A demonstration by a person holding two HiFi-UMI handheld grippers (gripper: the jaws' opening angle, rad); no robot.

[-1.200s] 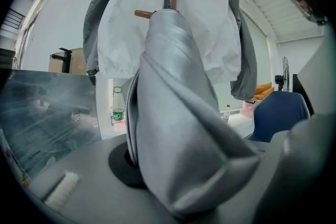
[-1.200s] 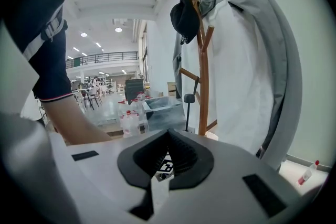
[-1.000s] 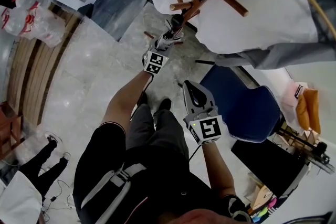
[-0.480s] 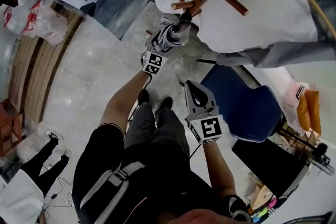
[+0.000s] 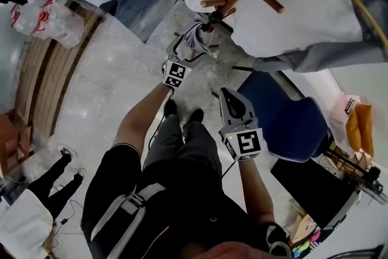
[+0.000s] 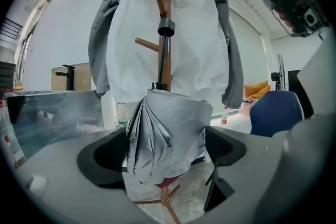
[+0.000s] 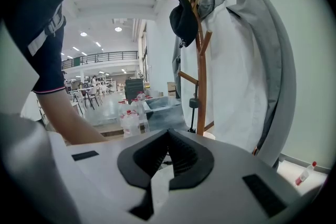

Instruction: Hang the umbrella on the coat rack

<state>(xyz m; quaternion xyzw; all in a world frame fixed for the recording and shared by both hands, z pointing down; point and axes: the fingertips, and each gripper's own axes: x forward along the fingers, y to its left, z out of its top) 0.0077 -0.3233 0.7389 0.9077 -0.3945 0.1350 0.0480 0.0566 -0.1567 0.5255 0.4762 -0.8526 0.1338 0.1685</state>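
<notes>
1. The umbrella (image 6: 165,136), folded grey pleated cloth on a thin black shaft, seems to hang already from the wooden coat rack (image 6: 148,44).
2. The left gripper (image 6: 165,152) is releasing it: its jaws are opening wide around the cloth.
3. Next, it should pull back without snagging the soft folds.
4. The right gripper (image 7: 167,152) has its jaws together, empty.

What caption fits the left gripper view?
Left gripper, jaws opening around the folded grey umbrella, wooden coat rack behind.
</notes>
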